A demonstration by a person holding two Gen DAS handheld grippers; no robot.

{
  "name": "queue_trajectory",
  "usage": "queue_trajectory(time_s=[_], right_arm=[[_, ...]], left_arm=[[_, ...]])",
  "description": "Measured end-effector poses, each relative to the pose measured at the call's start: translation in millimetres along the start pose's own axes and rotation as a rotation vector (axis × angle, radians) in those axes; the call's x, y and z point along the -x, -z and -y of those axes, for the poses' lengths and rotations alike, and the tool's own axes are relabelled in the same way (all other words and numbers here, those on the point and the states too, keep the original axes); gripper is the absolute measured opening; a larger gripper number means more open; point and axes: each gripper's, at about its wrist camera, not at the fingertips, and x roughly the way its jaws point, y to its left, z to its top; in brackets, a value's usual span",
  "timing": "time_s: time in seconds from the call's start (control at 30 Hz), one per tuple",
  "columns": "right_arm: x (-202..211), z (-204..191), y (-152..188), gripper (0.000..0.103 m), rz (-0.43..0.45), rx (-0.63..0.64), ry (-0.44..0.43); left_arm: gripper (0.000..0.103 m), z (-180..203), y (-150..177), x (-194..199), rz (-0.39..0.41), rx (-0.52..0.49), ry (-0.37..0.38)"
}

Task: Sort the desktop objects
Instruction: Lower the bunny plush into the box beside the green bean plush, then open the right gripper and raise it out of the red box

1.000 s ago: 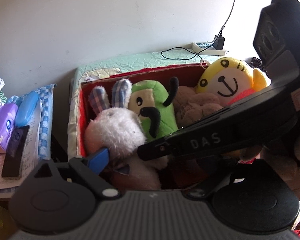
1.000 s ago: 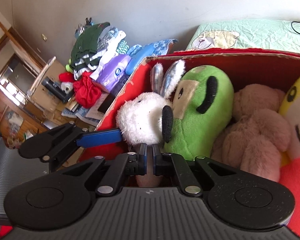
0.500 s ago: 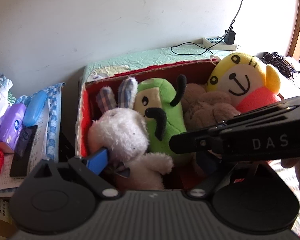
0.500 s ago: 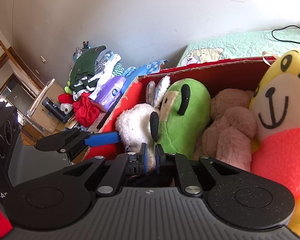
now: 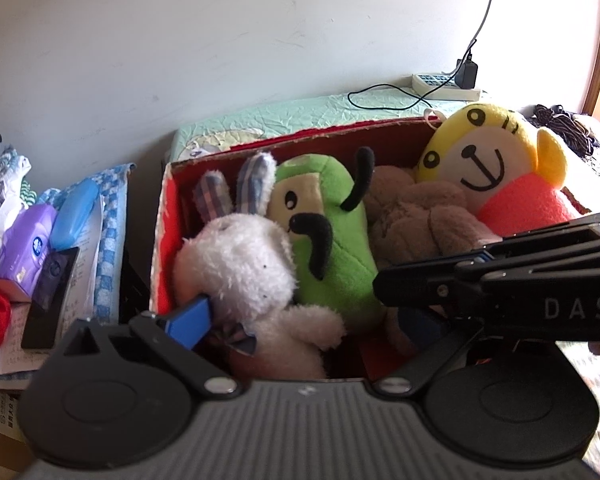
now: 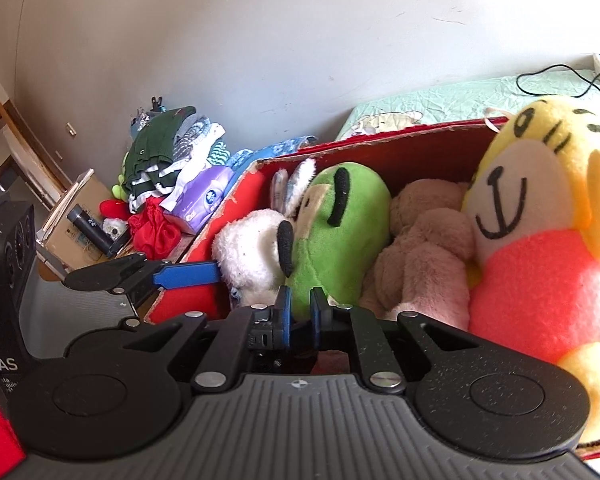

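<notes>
- Left wrist view: we see a red box (image 5: 168,216) holding four plush toys side by side: a white rabbit (image 5: 240,264), a green toy (image 5: 328,240), a brown bear (image 5: 420,216) and a yellow-headed doll (image 5: 488,160). Our left claw (image 5: 300,324) is spread wide, one blue finger (image 5: 190,320) touching the rabbit.
- Right wrist view: our right claw (image 6: 299,314) hovers just before the green toy, fingers nearly together, grasping nothing. The toys look sorted; loose clutter (image 6: 172,184) beside the box remains.
</notes>
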Motion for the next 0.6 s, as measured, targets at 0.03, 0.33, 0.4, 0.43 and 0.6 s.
queue_trajectory(time_s=[0.03, 0.33, 0.4, 0.43, 0.6], right_arm=[[1.3, 1.1, 0.4, 0.013, 0.002, -0.009, 0.002], [14.8, 6.2, 7.5, 0.017, 0.008, -0.019, 0.015], [16.1, 7.6, 10.3, 0.017, 0.008, -0.021, 0.013], [16.9, 8.8, 10.8, 0.017, 0.009, -0.028, 0.008], [23.9, 15.4, 12.4, 0.015, 0.011, -0.038, -0.01]], left_arm=[[0.099, 0.5, -0.3, -0.2, -0.001, 0.001, -0.002], [0.098, 2.7, 3.9, 15.5, 0.014, 0.017, -0.024], [0.098, 4.8, 6.2, 19.5, 0.022, 0.019, -0.041], [0.098, 5.7, 6.8, 21.6, 0.027, 0.02, -0.049], [0.098, 10.6, 8.4, 32.8, 0.043, 0.035, -0.054]])
